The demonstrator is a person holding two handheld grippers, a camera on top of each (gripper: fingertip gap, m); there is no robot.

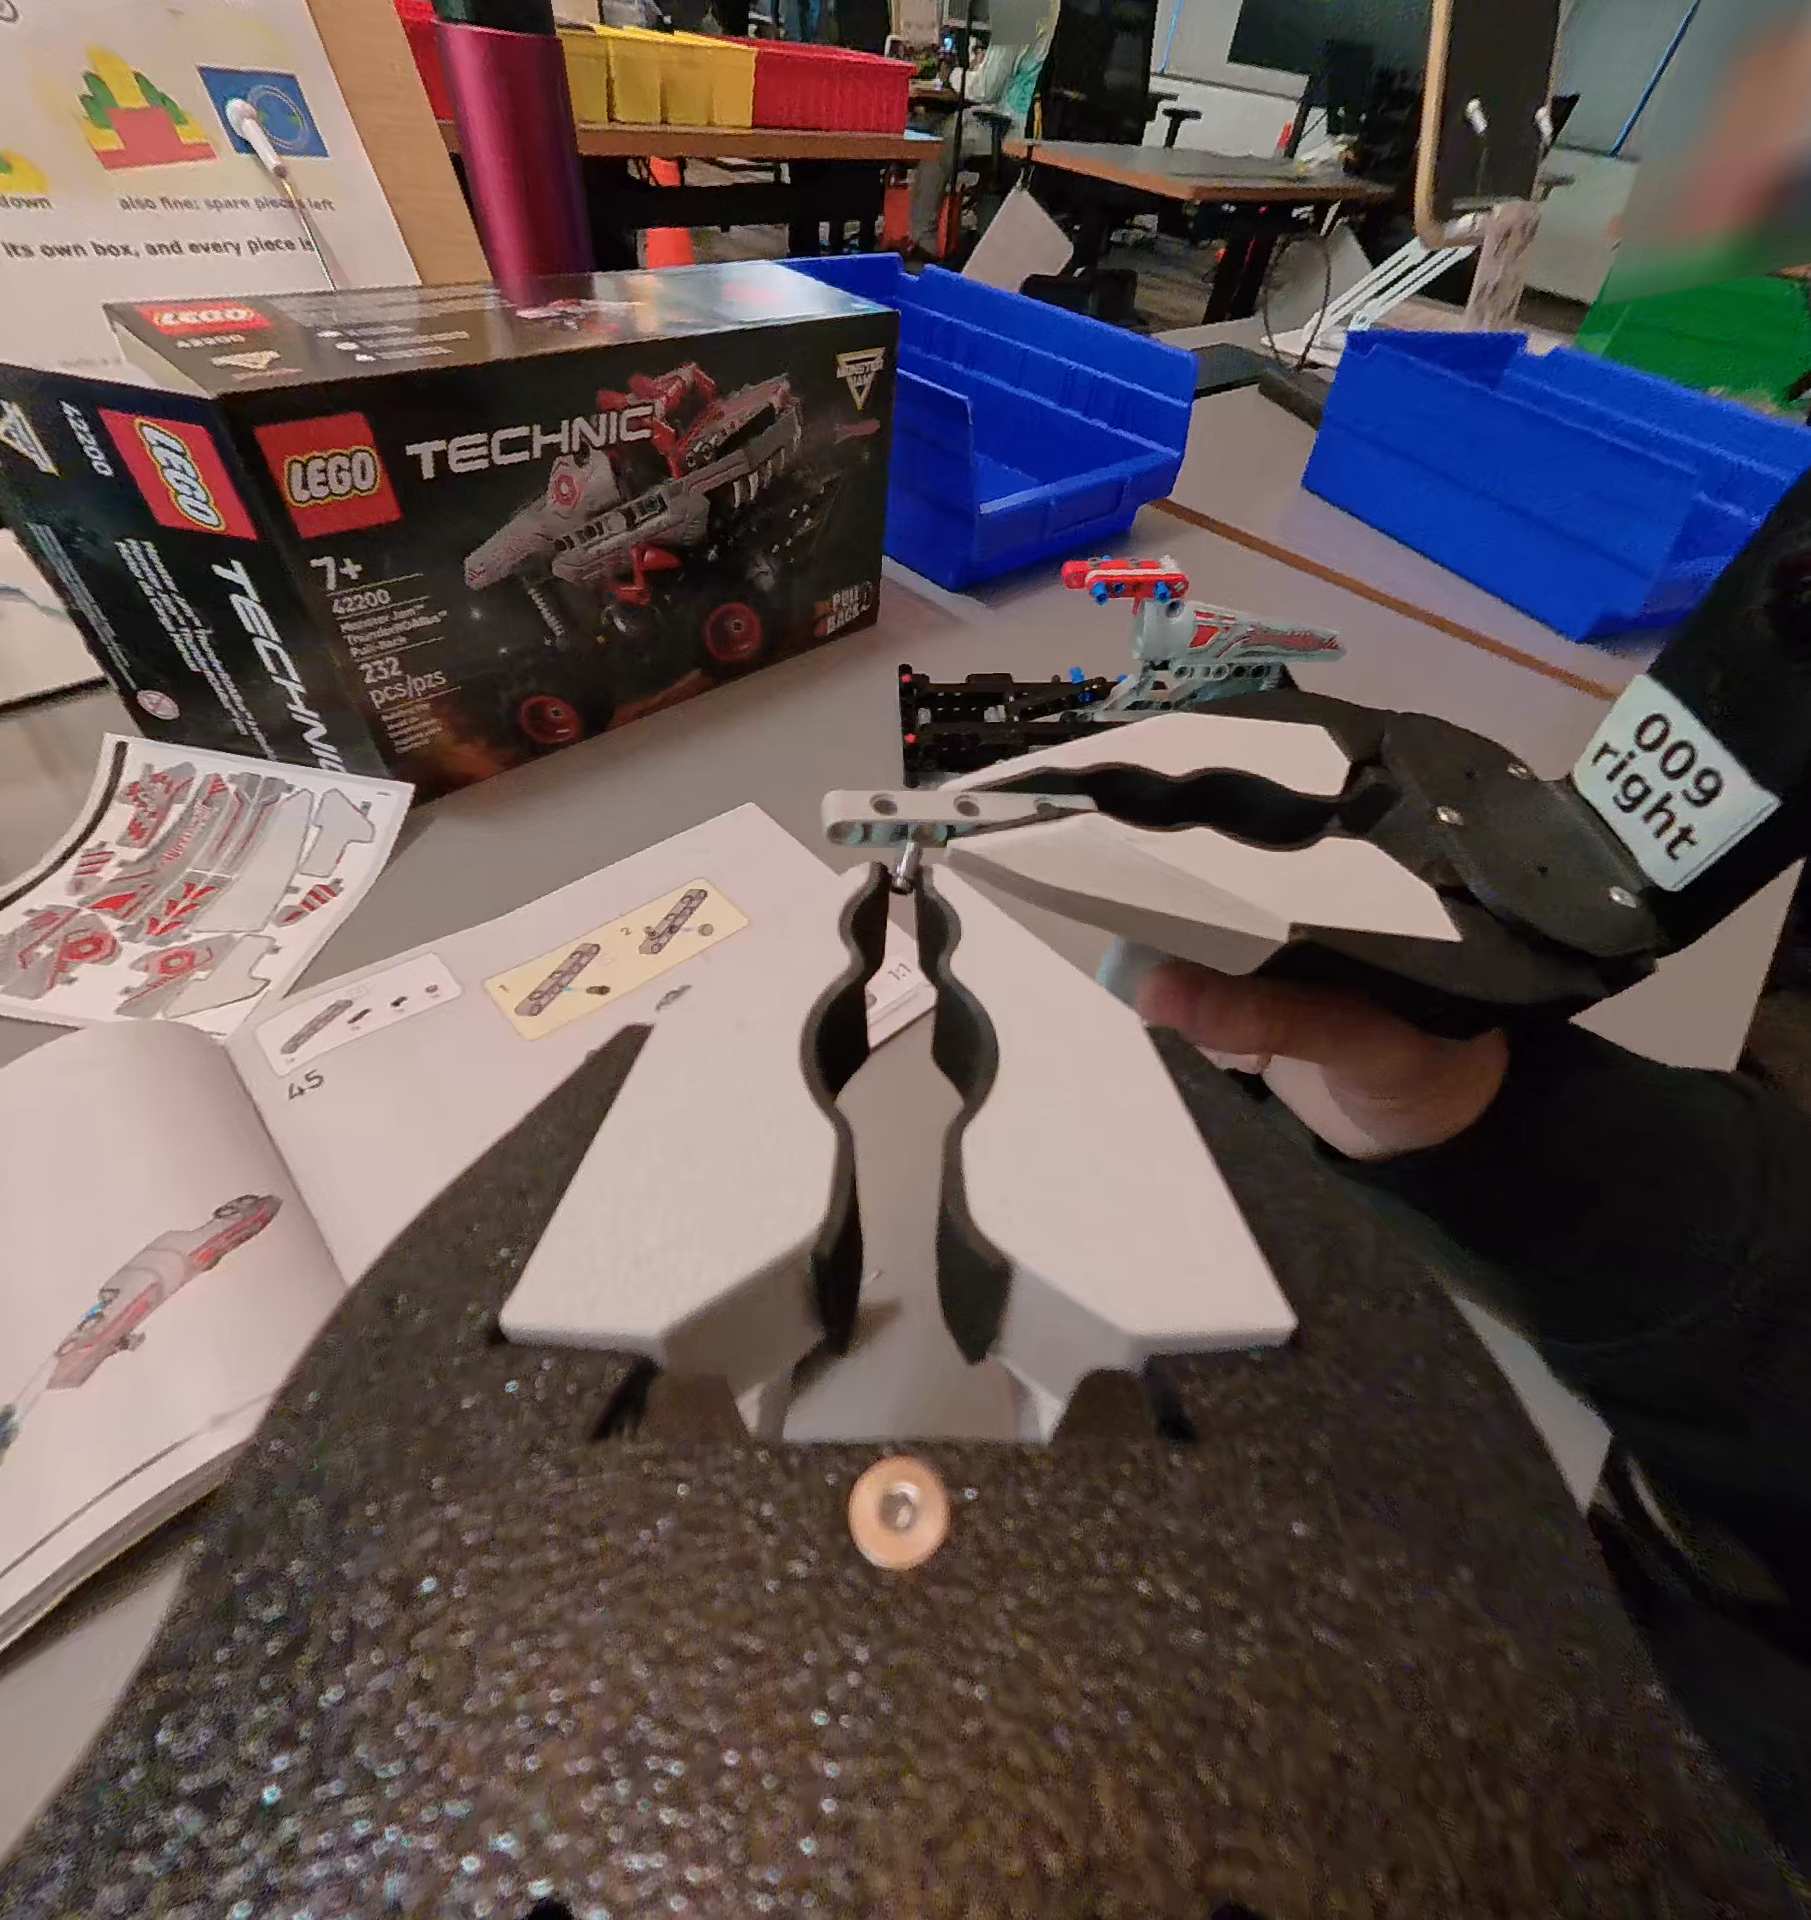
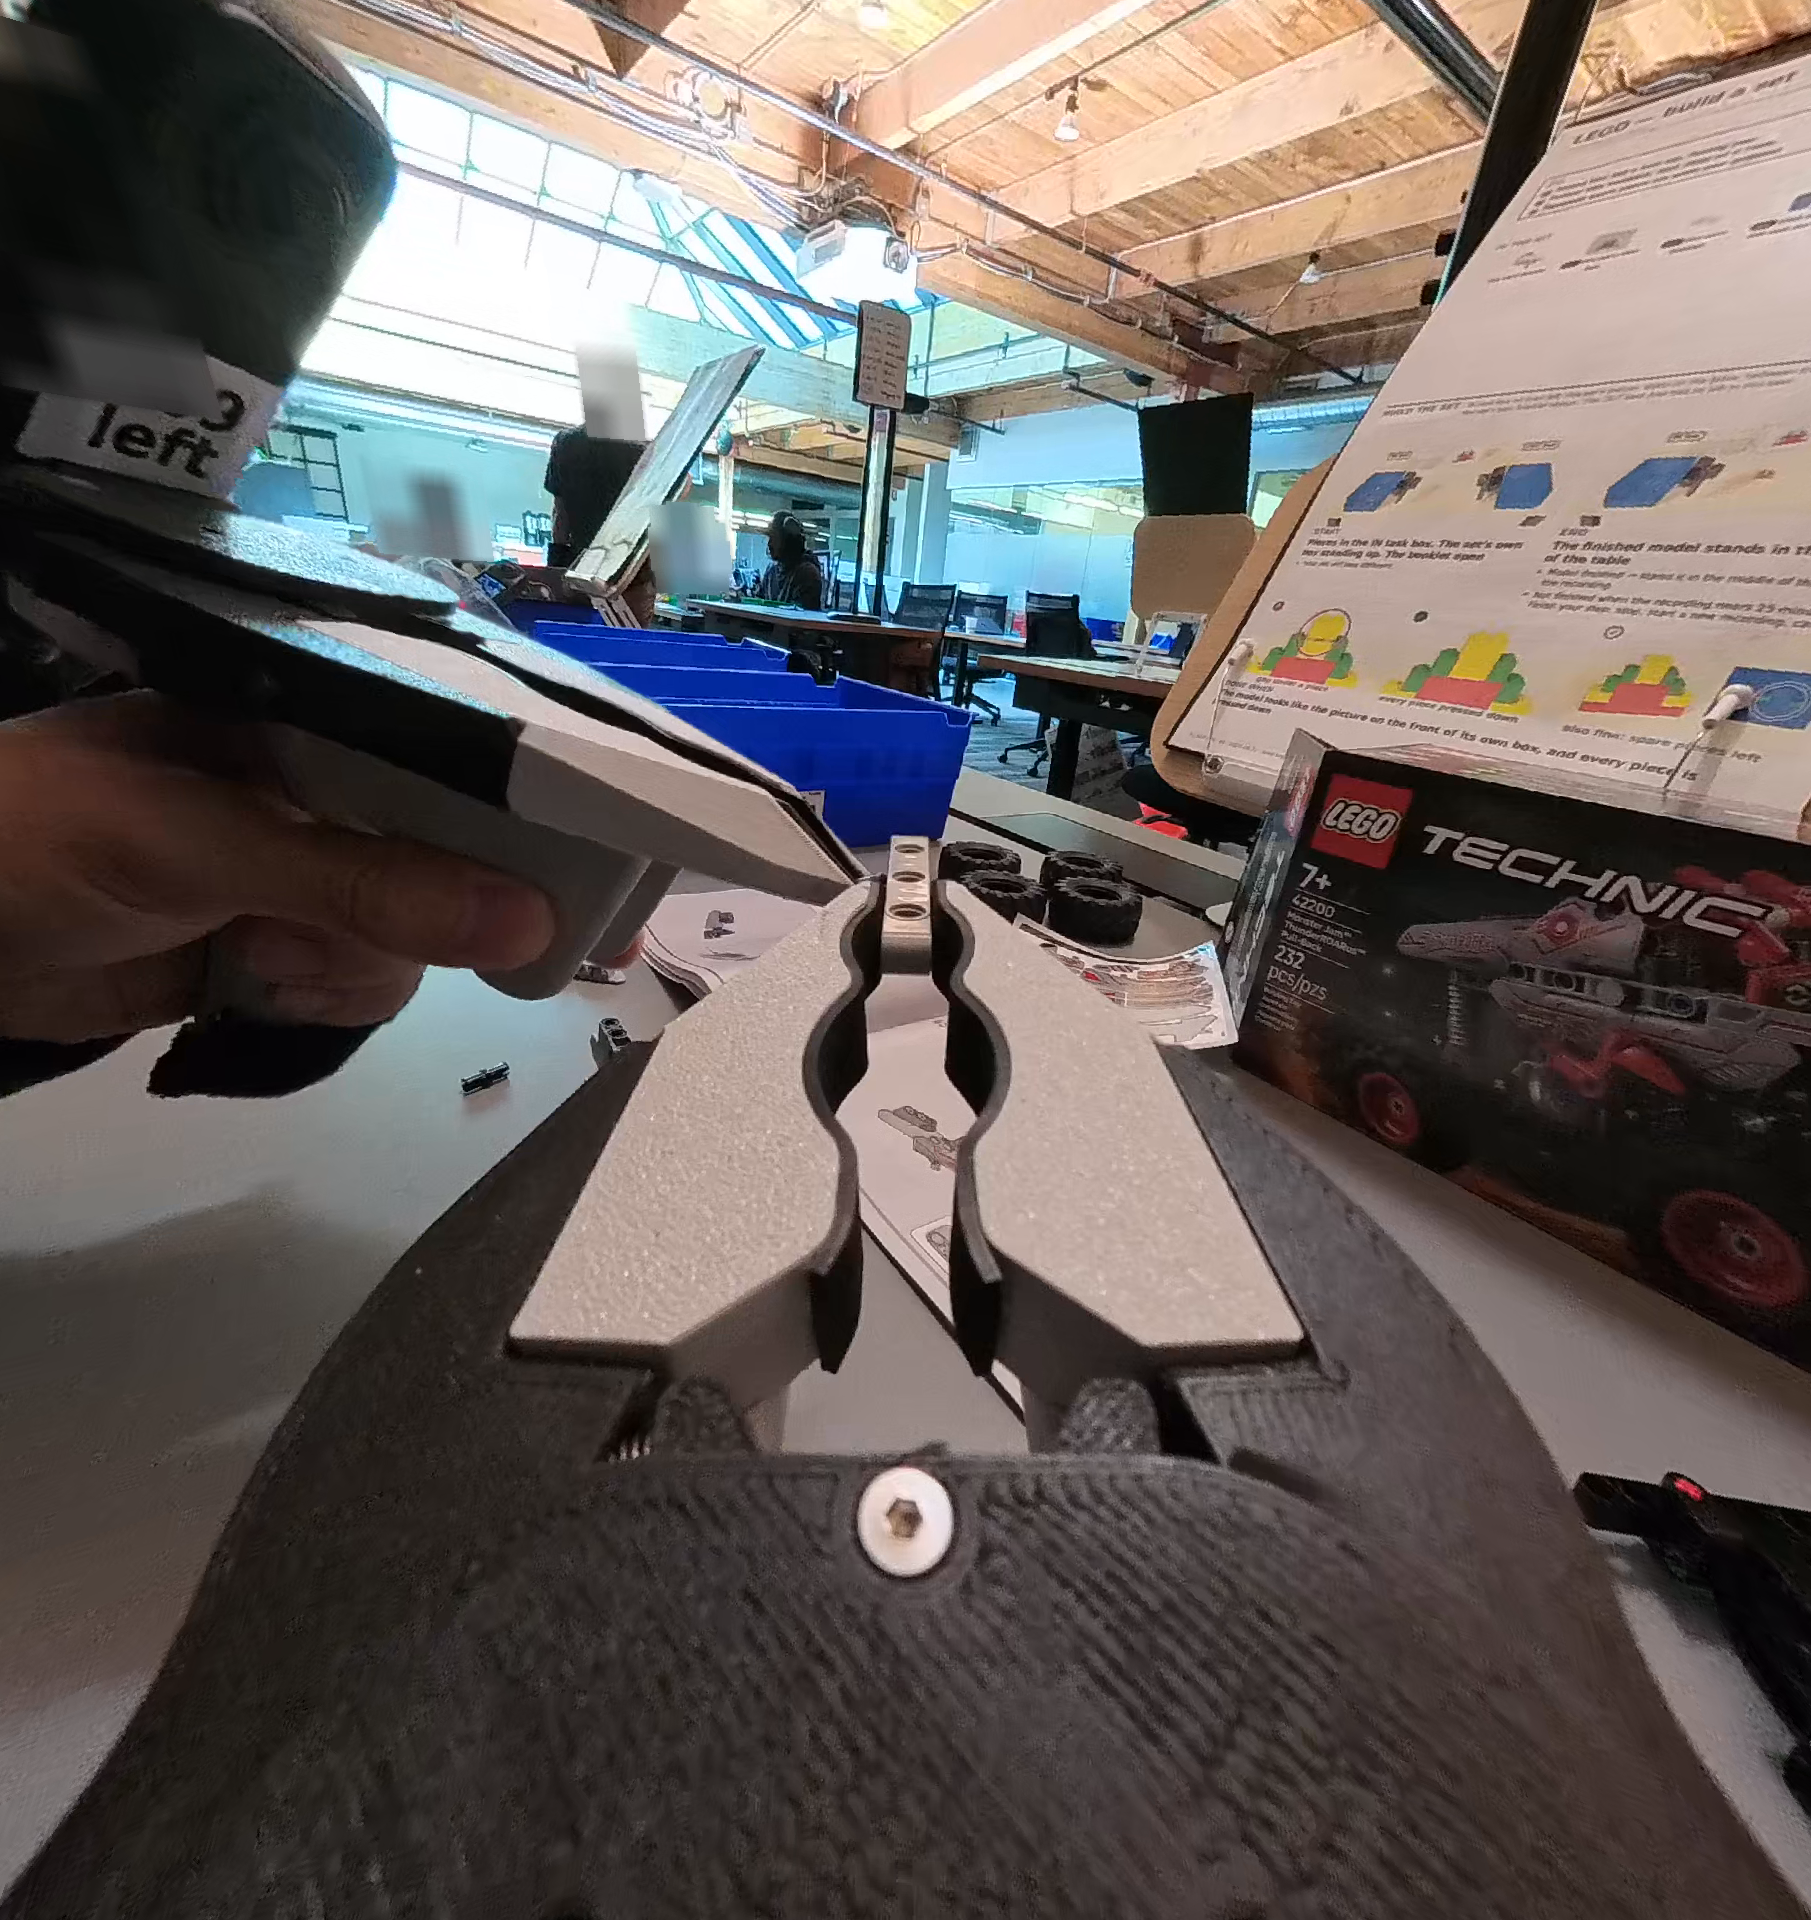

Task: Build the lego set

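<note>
Grey beam (image 1: 885, 818) sits clamped in your right gripper (image 1: 1062, 805) jaws, long axis level, sticking leftward. Directly beneath it, your left gripper (image 1: 901, 883) jaws pinch a small pin (image 1: 906, 864), pointing up at a beam hole, above the booklet (image 1: 444, 1049) on the surface.

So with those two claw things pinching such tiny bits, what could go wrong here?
Probably three things. The left gripper pinches a small pin only by its fingertips, so it could pop out and roll away. The right gripper holds the grey beam by one end, so pushing the pin in may twist it askew. And the grippers work just in front of the half-built model, so a slip might knock it.
</note>
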